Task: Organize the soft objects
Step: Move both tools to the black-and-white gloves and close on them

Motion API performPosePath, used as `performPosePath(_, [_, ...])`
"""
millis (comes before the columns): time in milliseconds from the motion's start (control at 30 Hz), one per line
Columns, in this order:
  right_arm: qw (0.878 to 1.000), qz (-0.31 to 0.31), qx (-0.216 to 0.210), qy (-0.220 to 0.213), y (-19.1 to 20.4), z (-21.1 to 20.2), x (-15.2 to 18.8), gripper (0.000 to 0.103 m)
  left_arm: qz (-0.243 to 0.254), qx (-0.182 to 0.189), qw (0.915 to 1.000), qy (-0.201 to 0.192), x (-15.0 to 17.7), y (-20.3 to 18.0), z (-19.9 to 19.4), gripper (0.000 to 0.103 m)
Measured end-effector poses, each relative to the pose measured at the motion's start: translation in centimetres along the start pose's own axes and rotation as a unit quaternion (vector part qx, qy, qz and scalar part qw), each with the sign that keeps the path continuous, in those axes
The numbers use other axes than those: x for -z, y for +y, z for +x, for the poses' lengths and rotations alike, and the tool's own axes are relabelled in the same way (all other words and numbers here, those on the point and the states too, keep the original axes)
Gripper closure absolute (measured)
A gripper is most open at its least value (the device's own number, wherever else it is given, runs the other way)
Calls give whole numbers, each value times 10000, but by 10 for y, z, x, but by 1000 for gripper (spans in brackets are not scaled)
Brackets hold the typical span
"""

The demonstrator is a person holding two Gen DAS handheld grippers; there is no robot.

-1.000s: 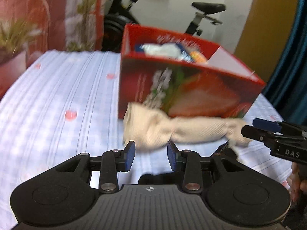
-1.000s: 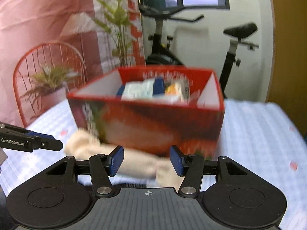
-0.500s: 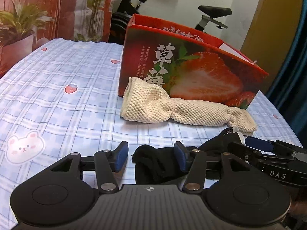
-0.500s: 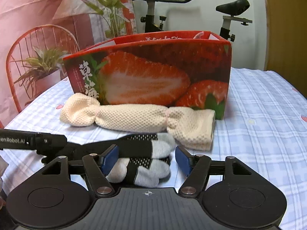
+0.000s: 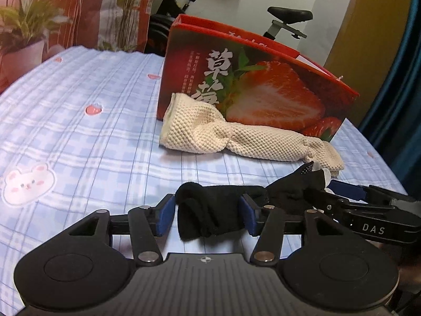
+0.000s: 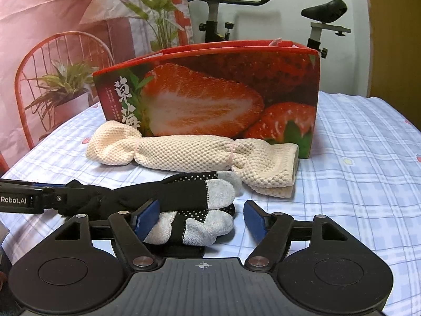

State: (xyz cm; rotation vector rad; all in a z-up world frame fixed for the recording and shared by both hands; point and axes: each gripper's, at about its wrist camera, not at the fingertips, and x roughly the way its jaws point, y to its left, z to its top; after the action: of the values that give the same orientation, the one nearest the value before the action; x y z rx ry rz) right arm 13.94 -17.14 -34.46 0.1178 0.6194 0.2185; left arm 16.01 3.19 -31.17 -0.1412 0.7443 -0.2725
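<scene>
Low in the left wrist frame, the left gripper [image 5: 206, 214] has just been opening; its blue pads stand apart around the black cuff end of a pair of socks [image 5: 223, 208], not pressing it. The right gripper [image 6: 201, 220], bottom centre of its own frame, has been opening too, jaws wide around the grey toes of that pair [image 6: 200, 210], one pad against the fabric, the other clear. This reads as the release after laying the pair on the checked bedsheet [image 5: 79, 121]. Next, I judge, comes lifting away and choosing another item. Counted: two dark socks, one cream knitted roll [image 6: 189, 155] mid-frame, one strawberry box [image 6: 223, 92] behind it.
</scene>
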Motion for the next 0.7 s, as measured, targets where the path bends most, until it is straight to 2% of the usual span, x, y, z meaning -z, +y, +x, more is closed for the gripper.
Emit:
performPosePath(233, [10000,-5,4,73,1,1,0,31,20,25,10000,-23,2,0,1,46])
performPosePath(467, [10000,-31,3,82,3,2,0,31,53,-36,10000,-68,2,-1,1,42])
performPosePath(700, [9999,-54,-73,82,2,2,0,34,70,-23,10000,-18,1,0,1,43])
